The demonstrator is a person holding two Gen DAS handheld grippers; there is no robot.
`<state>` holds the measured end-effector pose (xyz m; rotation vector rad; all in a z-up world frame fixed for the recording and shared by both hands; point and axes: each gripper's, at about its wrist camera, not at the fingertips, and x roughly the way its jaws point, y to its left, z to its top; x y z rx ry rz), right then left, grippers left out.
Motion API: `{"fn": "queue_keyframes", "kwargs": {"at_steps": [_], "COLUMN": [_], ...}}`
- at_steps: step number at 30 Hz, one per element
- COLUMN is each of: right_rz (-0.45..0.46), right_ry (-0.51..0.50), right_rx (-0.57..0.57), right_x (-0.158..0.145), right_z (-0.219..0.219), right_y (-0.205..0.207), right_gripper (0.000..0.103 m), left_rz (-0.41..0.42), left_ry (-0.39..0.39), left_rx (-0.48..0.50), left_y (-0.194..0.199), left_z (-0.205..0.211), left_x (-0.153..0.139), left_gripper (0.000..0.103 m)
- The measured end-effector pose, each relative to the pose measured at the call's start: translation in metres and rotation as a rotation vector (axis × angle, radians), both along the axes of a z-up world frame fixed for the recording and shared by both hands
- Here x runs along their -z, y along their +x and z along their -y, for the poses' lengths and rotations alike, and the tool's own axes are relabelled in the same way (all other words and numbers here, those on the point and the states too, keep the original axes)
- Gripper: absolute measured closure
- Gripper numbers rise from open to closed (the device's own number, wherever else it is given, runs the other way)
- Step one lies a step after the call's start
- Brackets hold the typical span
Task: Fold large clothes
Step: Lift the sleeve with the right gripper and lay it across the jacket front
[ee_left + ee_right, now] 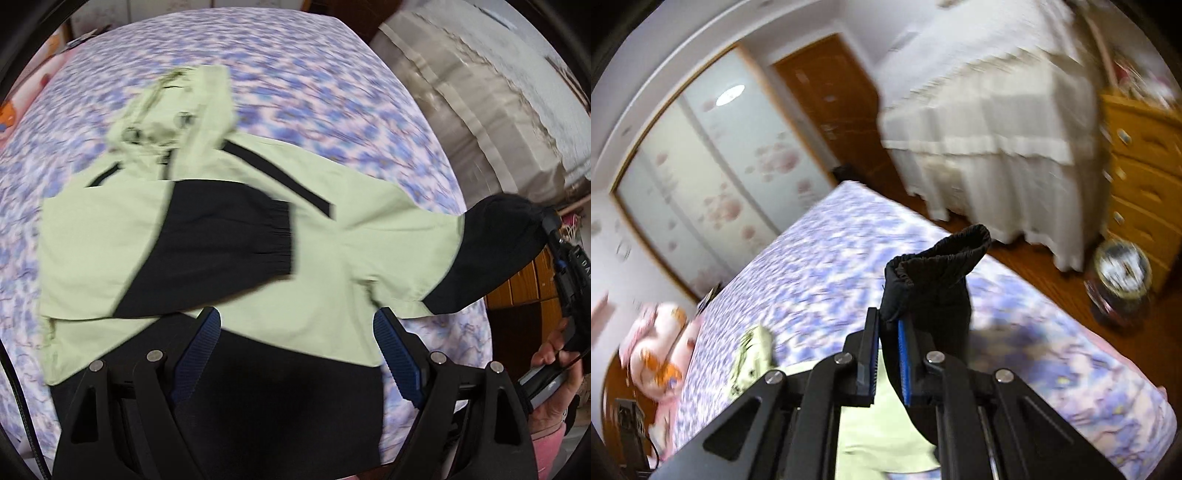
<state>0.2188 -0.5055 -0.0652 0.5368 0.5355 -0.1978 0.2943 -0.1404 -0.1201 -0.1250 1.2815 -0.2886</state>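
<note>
- Motion blur softens both views; the hood [173, 107] of the green-and-black jacket [332, 258] is hard to make out at upper left of the left wrist view.
- The jacket is spread on the floral bed [314, 74], one sleeve folded across its chest.
- The left gripper [295, 332] is held wide open above the hem, holding nothing.
- The right gripper [888, 354] is clamped on the black cuff [938, 258], lifted off the bed; its hand [554, 369] is cut off at lower right.
</note>
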Motion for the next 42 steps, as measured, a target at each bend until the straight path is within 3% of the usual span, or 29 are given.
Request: {"fn": "queue_keyframes", "kwargs": {"at_steps": [4,10,20,25,30,34,42], "right_rz": [-0.010,-0.071,-0.325,-0.417,-0.488,-0.500,-0.484], "right_ry": [-0.013,-0.030,-0.063,-0.061,-0.019,0.087,0.009], "right_rx": [-0.073,-0.167,-0.394,-0.490,-0.542,-0.588,-0.616], "right_x": [-0.002,0.026,0.133,0.171,0.187,0.188,0.168], "right_z": [-0.071,-0.162,-0.293,-0.322,-0.326,-0.316,-0.292], "right_y": [0.022,0.050,0.084,0.086,0.081,0.077,0.052], "right_gripper": [0.094,0.094,0.094,0.092,0.084,0.047,0.046], "left_rz": [-0.001,0.015,-0.039,-0.056,-0.104,-0.115,-0.078], "left_ry": [-0.011,-0.031,-0.043,-0.047,-0.088,-0.094,-0.159], "left_rx": [-0.026,-0.048,-0.128,-0.148,-0.129,-0.094,-0.078], "left_y": [0.003,0.010,0.016,0.023,0.034,0.042,0.046], "left_z": [-0.056,-0.121,-0.191,-0.205,-0.199,-0.180,-0.143], "left_x": [-0.003,-0.001,0.034,0.052,0.071,0.082,0.102], "left_gripper": [0.019,0.019,0.019,0.019,0.019,0.019,0.019]}}
